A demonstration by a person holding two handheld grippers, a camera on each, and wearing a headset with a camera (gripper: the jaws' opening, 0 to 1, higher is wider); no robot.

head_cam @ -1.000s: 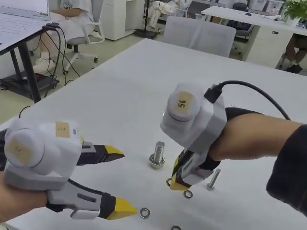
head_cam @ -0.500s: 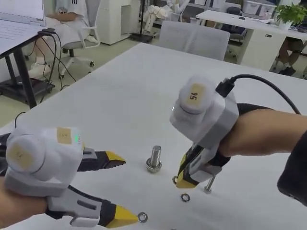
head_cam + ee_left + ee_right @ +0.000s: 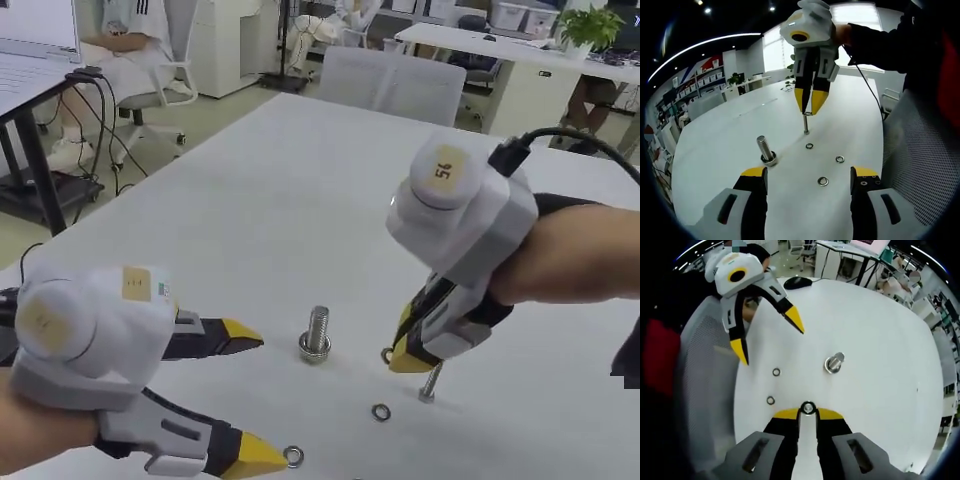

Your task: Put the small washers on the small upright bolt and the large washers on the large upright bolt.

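Moved: right tool (image 3: pixel 405 362) is now off the white counter (image 3: pixel 250 200), at the slim upright steel bolt (image 3: pixel 428 384) tip.
Grip: right tool narrow, pinching small silver washer (image 3: pixel 808 408).
Idle: left tool (image 3: pixel 255 395) wide, hovering.
Writing: yellow sticker (image 3: pixel 447 170) digits, unclear.

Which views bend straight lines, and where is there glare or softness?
Head view: nearly straight table edges, even soft light, no glare. Left gripper view: fisheye curves the table; windows behind the right gripper are blown out. Right gripper view: strong bulge; the held washer looks soft.
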